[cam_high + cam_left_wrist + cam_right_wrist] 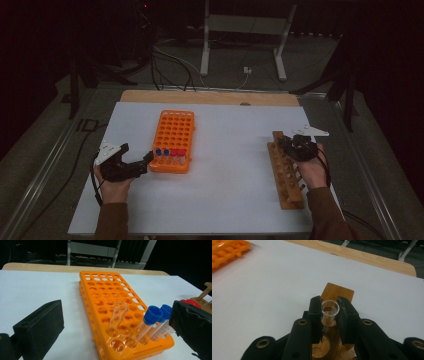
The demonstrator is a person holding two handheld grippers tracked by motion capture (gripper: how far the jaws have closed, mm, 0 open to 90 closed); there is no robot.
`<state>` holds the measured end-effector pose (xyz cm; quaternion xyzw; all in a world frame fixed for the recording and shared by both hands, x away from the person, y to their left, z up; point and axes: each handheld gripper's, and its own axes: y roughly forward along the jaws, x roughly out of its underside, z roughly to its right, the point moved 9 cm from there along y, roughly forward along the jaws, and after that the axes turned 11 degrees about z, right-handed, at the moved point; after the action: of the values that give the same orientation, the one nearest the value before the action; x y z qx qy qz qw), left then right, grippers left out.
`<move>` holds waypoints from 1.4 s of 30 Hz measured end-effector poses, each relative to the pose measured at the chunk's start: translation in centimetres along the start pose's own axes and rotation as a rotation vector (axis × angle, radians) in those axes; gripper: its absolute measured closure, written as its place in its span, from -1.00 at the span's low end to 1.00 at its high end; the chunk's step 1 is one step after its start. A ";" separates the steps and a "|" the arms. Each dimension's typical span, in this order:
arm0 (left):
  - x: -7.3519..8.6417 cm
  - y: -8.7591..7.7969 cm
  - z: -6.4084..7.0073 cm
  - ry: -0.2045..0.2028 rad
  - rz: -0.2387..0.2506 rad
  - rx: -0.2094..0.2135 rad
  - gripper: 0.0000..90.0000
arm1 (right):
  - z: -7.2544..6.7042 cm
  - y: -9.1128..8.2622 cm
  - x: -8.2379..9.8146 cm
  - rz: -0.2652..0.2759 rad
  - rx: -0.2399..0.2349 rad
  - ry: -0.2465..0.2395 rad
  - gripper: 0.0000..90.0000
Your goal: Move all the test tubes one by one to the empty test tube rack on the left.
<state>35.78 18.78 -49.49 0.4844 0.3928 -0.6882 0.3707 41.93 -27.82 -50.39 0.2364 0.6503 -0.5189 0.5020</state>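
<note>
An orange tube rack lies left of centre on the white table top. Its near row holds a clear uncapped tube, two blue-capped tubes and red-capped ones. My left gripper stands open at the rack's near left corner, its jaws wide on either side of that row and touching nothing. On the right lies a wooden tube rack. At its far end my right gripper is shut on the rim of a clear glass tube that stands in a hole of the wooden rack.
The white table top spreads between the two racks. A wooden board edge runs along the back. Behind the table are cables and a metal stand's legs on the floor.
</note>
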 end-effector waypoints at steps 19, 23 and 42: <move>-0.4 -0.2 -0.2 0.010 0.022 -0.014 -0.99 | 0.4 -1.9 -2.0 0.094 0.014 0.001 0.70; -0.7 -0.4 -0.1 0.014 0.029 -0.012 -0.99 | 0.4 -2.8 -3.1 0.122 0.015 -0.005 0.69; -4.1 -0.7 4.4 0.075 0.108 0.066 -0.99 | -4.3 -5.0 -4.9 0.203 -0.108 -0.001 0.69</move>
<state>34.59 15.65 -44.51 0.5421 0.3568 -0.6612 0.3764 37.90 -24.59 -43.95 0.2732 0.6497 -0.4297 0.5644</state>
